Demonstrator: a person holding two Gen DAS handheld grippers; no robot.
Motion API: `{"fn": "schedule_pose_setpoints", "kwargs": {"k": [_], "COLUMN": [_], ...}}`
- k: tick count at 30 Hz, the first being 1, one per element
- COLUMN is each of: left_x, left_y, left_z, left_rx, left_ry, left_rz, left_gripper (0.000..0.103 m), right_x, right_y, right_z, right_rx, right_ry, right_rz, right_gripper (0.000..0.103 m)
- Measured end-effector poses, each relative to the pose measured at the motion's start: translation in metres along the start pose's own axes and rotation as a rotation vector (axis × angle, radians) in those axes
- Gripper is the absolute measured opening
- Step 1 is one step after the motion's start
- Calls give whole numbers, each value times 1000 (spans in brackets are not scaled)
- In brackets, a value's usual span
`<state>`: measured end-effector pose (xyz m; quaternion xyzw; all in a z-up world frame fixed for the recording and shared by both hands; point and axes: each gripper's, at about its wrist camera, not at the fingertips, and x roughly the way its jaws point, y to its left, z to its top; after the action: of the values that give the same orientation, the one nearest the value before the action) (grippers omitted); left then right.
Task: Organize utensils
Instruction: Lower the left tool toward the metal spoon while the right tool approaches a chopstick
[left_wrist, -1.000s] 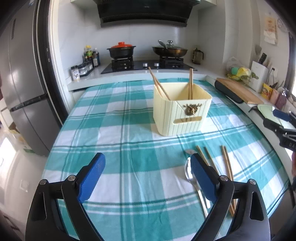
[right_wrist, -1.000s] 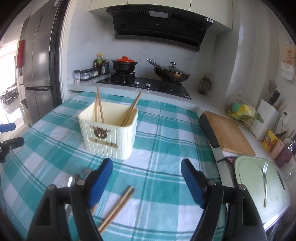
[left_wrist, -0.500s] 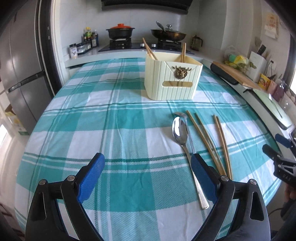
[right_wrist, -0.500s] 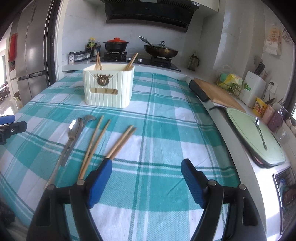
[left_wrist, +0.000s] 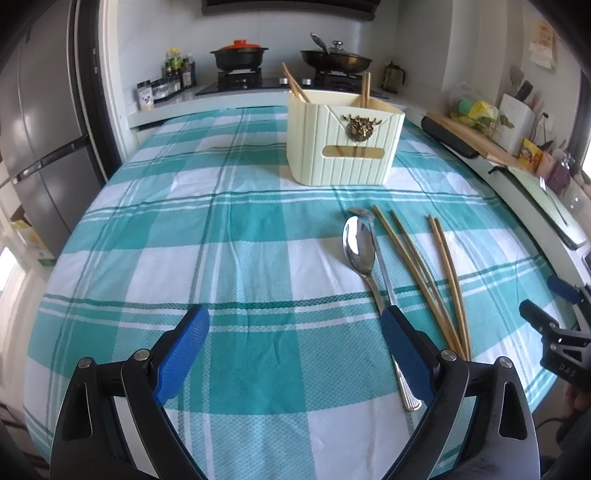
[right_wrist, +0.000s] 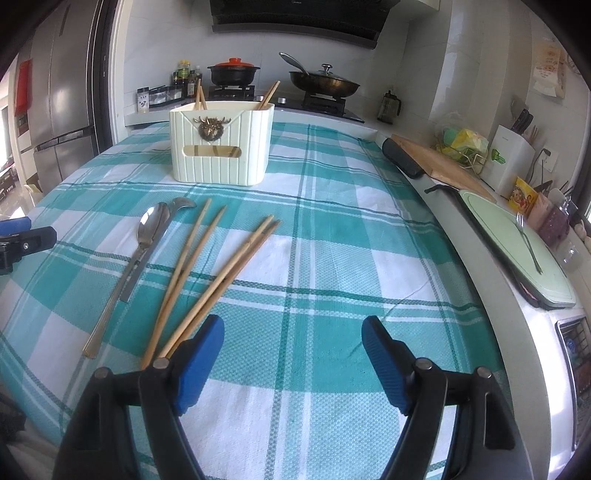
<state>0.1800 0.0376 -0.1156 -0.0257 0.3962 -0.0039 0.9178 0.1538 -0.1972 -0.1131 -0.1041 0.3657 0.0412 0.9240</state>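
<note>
Left gripper (left_wrist: 295, 347) points down at the table, jaws wide, nothing between its blue pads (left_wrist: 181, 347). Its right pad sits over the handle of the big spoon (left_wrist: 360, 251), but I can't tell if it touches. Only checked cloth (left_wrist: 207, 258) lies under the gap.

Right gripper (right_wrist: 293, 350) also tilts down twd the cloth, jaws wide and holding nothing. Its left pad (right_wrist: 199, 362) is right by the near ends of the loose chopsticks (right_wrist: 218, 273), maybe over them; can't tell if they touch. In the left cam the right gripper shows at the far right edge, off the table side, w/ white letters on its black body that look like "DAS" (left_wrist: 567, 369). A bit of a hand shows below it.

Things to sort: the big spoon lies flat on the cloth, bowl twd the box. A 2nd shiny utensil (right_wrist: 177, 206) lies just beside it, touching or nearly. Next come 2 pairs of loose chopsticks, side by side, fanning out twd the box.

The cream ribbed box (right_wrist: 221, 147) stands upright further back, well apart from the loose things. It has a gold deer-head badge (right_wrist: 211, 127) and a slot on the front. Chopsticks (right_wrist: 267, 96) lean inside it at both ends.

Past that, the stove has a black pot w/ red lid (right_wrist: 233, 72) and a wok w/ lid (right_wrist: 325, 85). The hood above has a small logo, too tiny to read. On the side counter a fork (right_wrist: 528, 240) lies on a pale green board (right_wrist: 491, 221).
</note>
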Motion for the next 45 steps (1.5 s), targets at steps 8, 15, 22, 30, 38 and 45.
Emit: {"fn": "schedule_pose_setpoints", "kwargs": {"k": [8, 15, 22, 30, 38, 45], "left_x": [6, 9, 11, 13, 12, 18], "left_y": [-2, 2, 5, 10, 14, 11], "left_z": [-7, -8, -11, -11, -15, -15], "left_rx": [0, -13, -30, -52, -80, -73], "left_ry": [20, 28, 35, 37, 47, 66], "left_rz": [1, 6, 5, 7, 5, -10], "left_gripper": [95, 95, 95, 95, 95, 95], "right_x": [2, 4, 6, 7, 6, 14], "right_y": [0, 0, 6, 9, -2, -9], "right_z": [0, -1, -4, -5, -9, -12], "right_rx": [5, 8, -7, -12, 38, 86], "right_ry": [7, 10, 17, 17, 14, 50], "right_rz": [-1, -2, -10, -2, -5, -2], "right_gripper": [78, 78, 78, 78, 79, 79]}}
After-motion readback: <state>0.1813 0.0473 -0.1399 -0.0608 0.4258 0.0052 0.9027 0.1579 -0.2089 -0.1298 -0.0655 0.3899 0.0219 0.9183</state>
